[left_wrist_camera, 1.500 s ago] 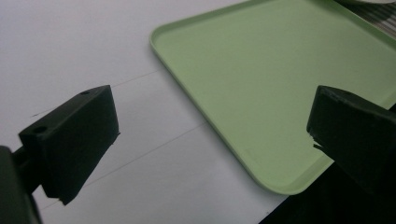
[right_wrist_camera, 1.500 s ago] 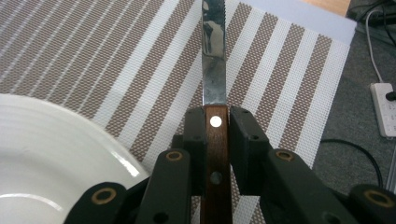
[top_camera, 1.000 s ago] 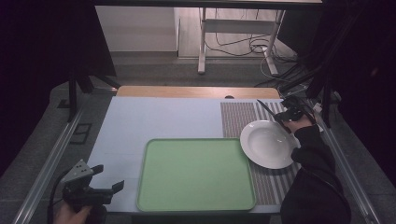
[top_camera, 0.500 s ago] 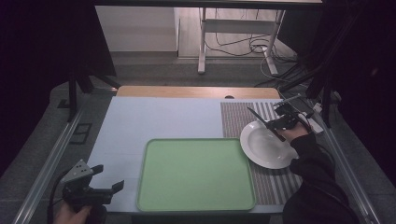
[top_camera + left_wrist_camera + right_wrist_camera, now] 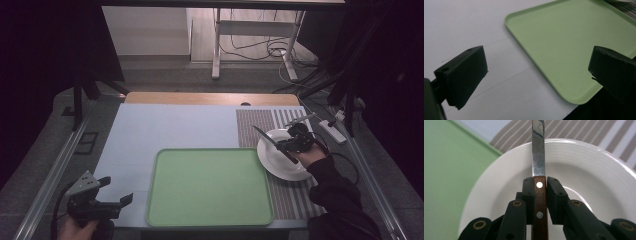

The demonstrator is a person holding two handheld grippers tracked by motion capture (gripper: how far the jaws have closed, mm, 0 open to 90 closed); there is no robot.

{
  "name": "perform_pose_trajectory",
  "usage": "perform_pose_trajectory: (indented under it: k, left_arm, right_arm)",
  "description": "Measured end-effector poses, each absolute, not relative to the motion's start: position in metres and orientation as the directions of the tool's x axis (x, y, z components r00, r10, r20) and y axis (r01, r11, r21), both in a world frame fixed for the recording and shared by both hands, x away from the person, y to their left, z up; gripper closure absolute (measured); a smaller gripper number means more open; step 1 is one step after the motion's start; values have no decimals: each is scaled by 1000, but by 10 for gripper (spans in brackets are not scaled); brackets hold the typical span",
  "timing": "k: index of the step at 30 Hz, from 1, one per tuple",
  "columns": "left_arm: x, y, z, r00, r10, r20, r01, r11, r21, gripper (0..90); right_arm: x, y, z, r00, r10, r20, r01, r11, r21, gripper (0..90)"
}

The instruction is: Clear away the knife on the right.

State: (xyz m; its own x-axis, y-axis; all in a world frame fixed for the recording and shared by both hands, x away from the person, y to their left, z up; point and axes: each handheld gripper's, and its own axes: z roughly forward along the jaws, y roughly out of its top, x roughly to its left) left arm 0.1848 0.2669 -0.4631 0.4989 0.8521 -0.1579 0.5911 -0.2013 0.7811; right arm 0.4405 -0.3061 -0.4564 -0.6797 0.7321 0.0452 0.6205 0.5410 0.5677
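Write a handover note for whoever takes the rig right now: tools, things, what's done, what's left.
Right tool: shut on the knife by its wooden handle, blade pointing out over the white plate.
Left tool: open, holding nothing, near the table's front left corner beside the green tray.
Plate sits on the striped mat, right of the tray.
Done: knife grasped and held above the plate.
Left: probably setting the knife down; its destination cannot be told.
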Motion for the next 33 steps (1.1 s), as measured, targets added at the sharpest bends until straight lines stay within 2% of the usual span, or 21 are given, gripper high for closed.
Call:
perform_pose_trajectory:
  k: [19, 33]
  left_arm:
    - [185, 267, -463, 497, 853, -160, 593, -200, 780, 21]
    - [185, 266, -463, 500, 852, -154, 592, -206, 779, 21]
  right_arm:
    - [381, -261, -455, -793, 609, 14, 499, 638, 586, 777]
    - [341, -225, -461, -864, 502, 32, 429, 702, 568, 777]
